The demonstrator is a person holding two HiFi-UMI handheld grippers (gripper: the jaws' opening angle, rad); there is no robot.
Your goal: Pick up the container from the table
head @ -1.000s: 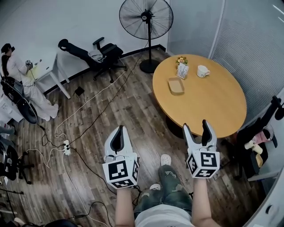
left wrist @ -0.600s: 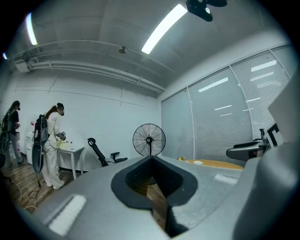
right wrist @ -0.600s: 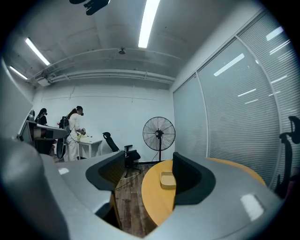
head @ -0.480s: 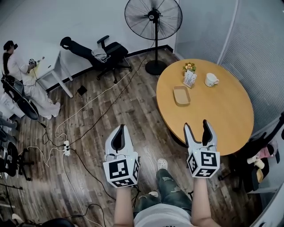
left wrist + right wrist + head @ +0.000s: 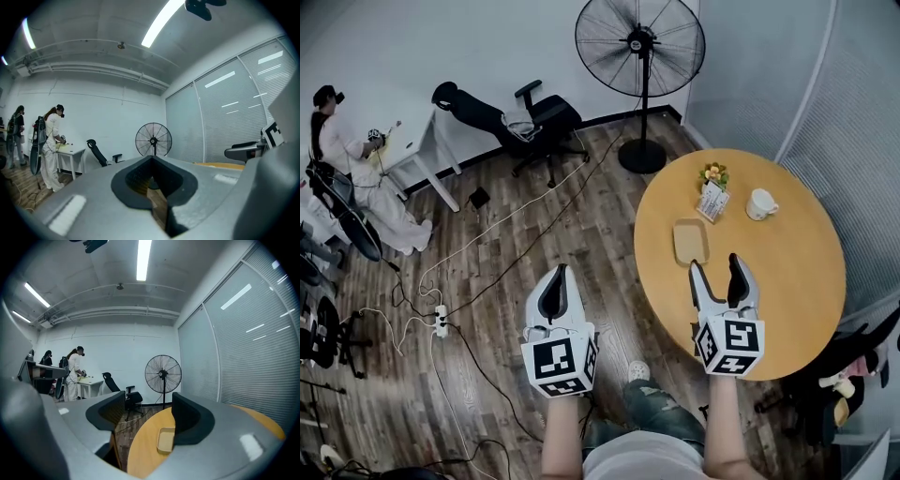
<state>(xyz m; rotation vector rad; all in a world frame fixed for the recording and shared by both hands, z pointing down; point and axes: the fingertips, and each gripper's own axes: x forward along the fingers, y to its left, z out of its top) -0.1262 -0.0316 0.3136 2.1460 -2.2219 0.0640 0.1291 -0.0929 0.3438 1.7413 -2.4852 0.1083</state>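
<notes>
Our right gripper [image 5: 717,273] gaped empty near the container [image 5: 691,242], left gripper [image 5: 554,292] pinched shut on nothing, so we figured a shallow bite could skid it.

We see a round wooden table [image 5: 787,281] with a plain light-tan top, standing on a dark plank floor [image 5: 506,262]. Four things lie directly on the table, all grouped toward its far side. A shallow rectangular container [image 5: 691,242], close in colour to the tabletop, sits near the table's left edge. Just beyond it stands a small white upright object [image 5: 712,201], too small to identify, with a small pot of flowers [image 5: 712,174] close behind it. A white cup [image 5: 760,203] rests to their right, apart from them. In the right gripper view we find the same table [image 5: 140,451] and container [image 5: 165,439].
</notes>
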